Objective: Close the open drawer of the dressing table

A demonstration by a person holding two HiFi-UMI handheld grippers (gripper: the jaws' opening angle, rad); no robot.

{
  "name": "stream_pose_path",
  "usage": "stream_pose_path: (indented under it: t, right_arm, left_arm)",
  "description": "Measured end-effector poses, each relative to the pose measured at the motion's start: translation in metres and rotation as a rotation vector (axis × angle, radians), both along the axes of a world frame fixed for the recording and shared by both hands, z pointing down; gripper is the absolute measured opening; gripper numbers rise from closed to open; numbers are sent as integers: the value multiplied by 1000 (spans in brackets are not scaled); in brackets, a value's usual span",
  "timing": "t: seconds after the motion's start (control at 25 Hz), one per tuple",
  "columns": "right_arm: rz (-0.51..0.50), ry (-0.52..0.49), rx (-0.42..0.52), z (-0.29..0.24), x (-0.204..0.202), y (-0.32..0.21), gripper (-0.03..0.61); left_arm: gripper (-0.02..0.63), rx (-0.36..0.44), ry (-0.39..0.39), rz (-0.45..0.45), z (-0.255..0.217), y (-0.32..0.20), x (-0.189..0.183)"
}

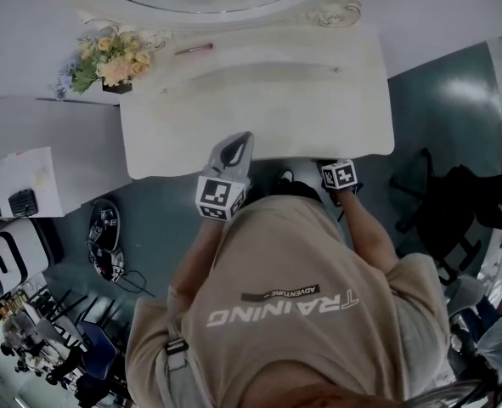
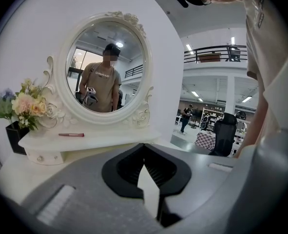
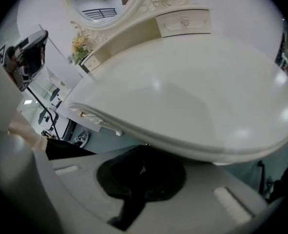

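The white dressing table [image 1: 335, 100] fills the upper head view, and no drawer sticks out past its front edge there. My left gripper [image 1: 240, 139] hangs over the front edge of the top, jaws shut and empty [image 2: 144, 147]. My right gripper [image 1: 334, 167] is at the front edge further right, its tips tucked below the tabletop rim [image 3: 192, 147]. Its jaws [image 3: 144, 149] are shut just under that rim. A carved drawer front with a gold handle [image 3: 92, 118] shows below the top at the left. Small drawers [image 3: 185, 21] sit on the raised back shelf.
An oval mirror [image 2: 105, 67] stands at the back and reflects the person. A flower bunch in a dark pot [image 1: 106, 62] and a pink stick [image 1: 193, 49] rest on the shelf. Boxes and cables [image 1: 106, 236] lie on the floor at left, and a black chair [image 1: 454, 202] stands at right.
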State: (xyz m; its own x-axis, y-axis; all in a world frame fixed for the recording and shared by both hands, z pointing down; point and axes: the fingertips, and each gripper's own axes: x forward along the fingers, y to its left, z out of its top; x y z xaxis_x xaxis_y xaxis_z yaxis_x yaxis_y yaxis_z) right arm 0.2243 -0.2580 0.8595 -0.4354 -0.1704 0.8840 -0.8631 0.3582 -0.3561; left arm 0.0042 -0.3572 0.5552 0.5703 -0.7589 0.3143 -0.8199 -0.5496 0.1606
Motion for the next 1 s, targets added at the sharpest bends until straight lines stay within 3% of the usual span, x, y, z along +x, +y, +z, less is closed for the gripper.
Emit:
stream_pose_path:
  t: [0.28,0.64,0.84,1.0]
  right_arm:
    - [40,14,-23,4,4,1,5]
    - [-40,-7,11,-18,-11,27,5]
    - [-88,-16,105,-48,-23,41,5]
    - [-146,-32,238,-87,-38,40,5]
  left_arm:
    - [6,4,7,-26,-7,8,-7]
    - [7,-4,28,19,2,35,-9]
    - [6,2,41,48,4,49,-7]
    - [8,-14,41,74,9,62,-5]
